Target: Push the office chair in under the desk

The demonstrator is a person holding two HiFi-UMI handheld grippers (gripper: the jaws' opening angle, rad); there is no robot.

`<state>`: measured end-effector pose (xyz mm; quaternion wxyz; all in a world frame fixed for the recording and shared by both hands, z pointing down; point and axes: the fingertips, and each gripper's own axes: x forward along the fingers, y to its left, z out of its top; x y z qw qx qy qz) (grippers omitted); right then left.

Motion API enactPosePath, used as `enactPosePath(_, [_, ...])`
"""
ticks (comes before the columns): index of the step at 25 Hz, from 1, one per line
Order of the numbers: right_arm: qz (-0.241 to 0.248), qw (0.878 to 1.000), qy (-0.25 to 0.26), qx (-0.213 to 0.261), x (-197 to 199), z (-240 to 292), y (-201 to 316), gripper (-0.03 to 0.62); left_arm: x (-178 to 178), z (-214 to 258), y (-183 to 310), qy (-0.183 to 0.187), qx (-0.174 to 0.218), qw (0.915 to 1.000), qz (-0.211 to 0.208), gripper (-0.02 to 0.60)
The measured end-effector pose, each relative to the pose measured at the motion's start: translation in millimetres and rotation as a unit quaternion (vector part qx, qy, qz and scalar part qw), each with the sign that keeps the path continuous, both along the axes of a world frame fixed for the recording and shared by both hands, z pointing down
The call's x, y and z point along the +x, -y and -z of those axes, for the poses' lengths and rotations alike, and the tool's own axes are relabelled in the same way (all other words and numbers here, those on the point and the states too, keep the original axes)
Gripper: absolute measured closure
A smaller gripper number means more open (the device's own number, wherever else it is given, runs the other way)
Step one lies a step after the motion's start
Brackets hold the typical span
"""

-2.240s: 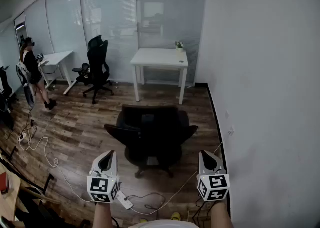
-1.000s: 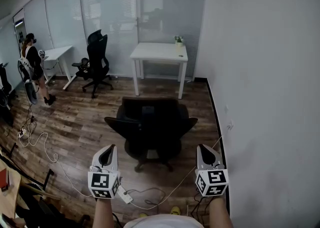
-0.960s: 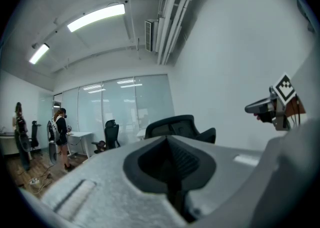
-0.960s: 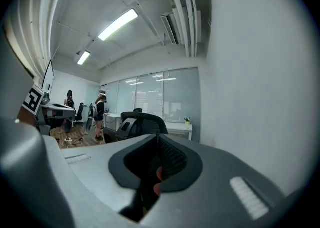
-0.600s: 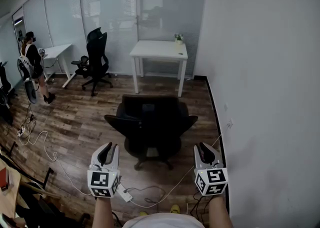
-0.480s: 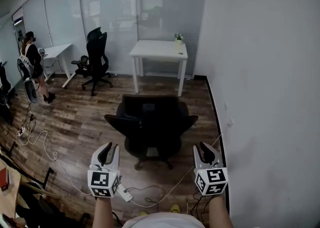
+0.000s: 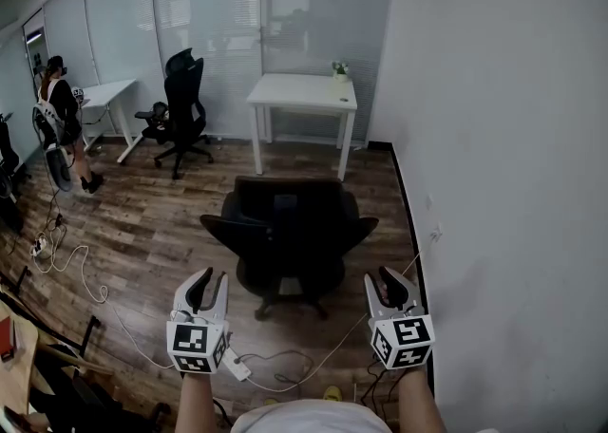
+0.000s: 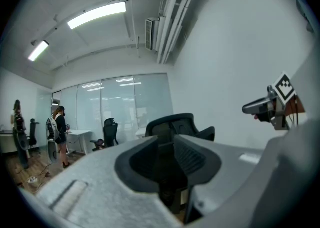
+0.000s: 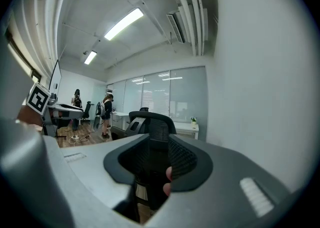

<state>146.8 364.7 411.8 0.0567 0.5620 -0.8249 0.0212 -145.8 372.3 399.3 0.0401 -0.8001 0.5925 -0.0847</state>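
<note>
A black office chair (image 7: 290, 241) stands on the wood floor with its back toward me, well short of the white desk (image 7: 302, 92) by the glass wall. My left gripper (image 7: 204, 284) and right gripper (image 7: 388, 279) hover side by side behind the chair, apart from it. The jaws of both are opening, with nothing between them. In the left gripper view the chair's back (image 8: 175, 122) shows past the parted jaws, and the right gripper (image 8: 272, 107) is off to the right. The right gripper view looks at the chair's mesh back (image 9: 155, 122) and the desk (image 9: 192, 128) beyond.
A small plant (image 7: 340, 68) sits on the desk. A second black chair (image 7: 182, 103), another white desk (image 7: 103, 99) and a person (image 7: 57, 122) are at the far left. Cables (image 7: 66, 265) and a power strip (image 7: 237, 365) lie on the floor. A white wall (image 7: 494, 184) runs along the right.
Both grippers' jaws were shut a second ago and now stand parted. The grippers and the chair have kept about the same places.
</note>
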Motion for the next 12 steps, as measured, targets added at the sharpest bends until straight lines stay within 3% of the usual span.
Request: enactPosePath(12, [-0.009, 1.000, -0.008, -0.002, -33.9, -2.4, -15.4, 0.497, -24.1, -7.2, -6.7, -0.004, -0.004, 0.9996, -0.029, 0.483])
